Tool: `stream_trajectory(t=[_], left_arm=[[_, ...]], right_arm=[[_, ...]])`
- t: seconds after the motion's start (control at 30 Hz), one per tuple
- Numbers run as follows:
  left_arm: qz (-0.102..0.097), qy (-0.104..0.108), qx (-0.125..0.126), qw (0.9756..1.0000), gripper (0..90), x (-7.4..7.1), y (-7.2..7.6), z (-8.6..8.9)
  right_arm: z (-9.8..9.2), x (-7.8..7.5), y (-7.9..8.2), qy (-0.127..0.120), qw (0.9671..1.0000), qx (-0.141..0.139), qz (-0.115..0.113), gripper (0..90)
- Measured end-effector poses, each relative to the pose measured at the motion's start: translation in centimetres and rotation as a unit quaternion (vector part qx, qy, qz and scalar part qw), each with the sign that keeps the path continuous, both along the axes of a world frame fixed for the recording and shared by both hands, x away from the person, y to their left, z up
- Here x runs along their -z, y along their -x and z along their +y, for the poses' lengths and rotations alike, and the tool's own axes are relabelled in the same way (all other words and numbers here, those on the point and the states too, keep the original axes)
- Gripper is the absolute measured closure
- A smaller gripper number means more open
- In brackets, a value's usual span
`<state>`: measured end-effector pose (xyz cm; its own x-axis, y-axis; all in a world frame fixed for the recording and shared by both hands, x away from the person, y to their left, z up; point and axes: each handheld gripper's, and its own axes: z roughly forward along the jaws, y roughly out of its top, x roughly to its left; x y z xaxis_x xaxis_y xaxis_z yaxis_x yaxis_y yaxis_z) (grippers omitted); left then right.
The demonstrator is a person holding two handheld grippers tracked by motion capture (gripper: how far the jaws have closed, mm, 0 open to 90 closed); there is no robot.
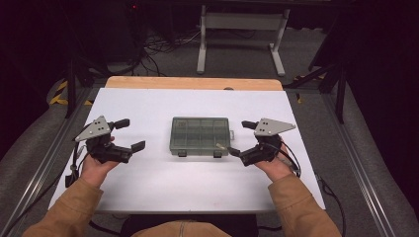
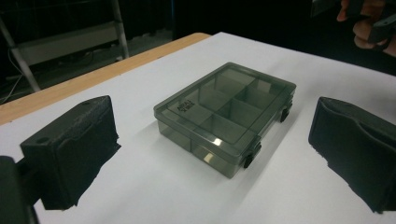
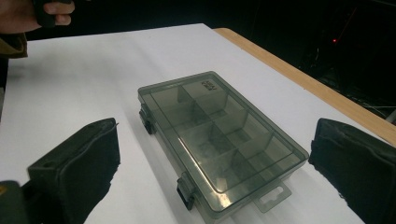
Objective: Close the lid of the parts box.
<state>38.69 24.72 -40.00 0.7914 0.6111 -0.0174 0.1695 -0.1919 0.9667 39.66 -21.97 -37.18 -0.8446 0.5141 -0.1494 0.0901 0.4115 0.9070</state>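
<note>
Right now my left gripper (image 1: 129, 134) and right gripper (image 1: 240, 138) gape empty beside the centre-frame compartment box (image 1: 200, 135); its smooth closed lid could slip from a one-sided pinch.

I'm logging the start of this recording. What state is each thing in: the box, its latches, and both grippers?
compartment box: lid shut, lying flat on the white table, apart from both grippers; nothing clearly visible in its compartments.
latches: both down over the front edge.
left gripper: open, holding nothing, left of the box.
right gripper: open, holding nothing, right of the box.
</note>
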Motion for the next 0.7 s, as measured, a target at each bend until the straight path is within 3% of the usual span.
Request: stream_trajectory(t=[0.27, 0.43, 0.7], left_arm=[[-0.023, 0.024, -0.009, 0.9994, 1.2, 2.6, 1.4, 1.1], [-0.025, 0.048, -0.012, 0.9984, 1.1, 4.4, 2.0, 1.9], [-0.015, 0.055, -0.035, 0.9978, 1.0, 7.0, 2.2, 2.8]], right_arm=[[-1.4, 1.6, 1.1, -0.032, 0.9994, 0.003, -0.015, 1.6], [-2.0, 3.0, 1.6, -0.039, 0.9990, 0.013, -0.017, 1.6], [-2.9, 5.5, 2.3, -0.042, 0.9987, 0.027, -0.013, 1.4]])
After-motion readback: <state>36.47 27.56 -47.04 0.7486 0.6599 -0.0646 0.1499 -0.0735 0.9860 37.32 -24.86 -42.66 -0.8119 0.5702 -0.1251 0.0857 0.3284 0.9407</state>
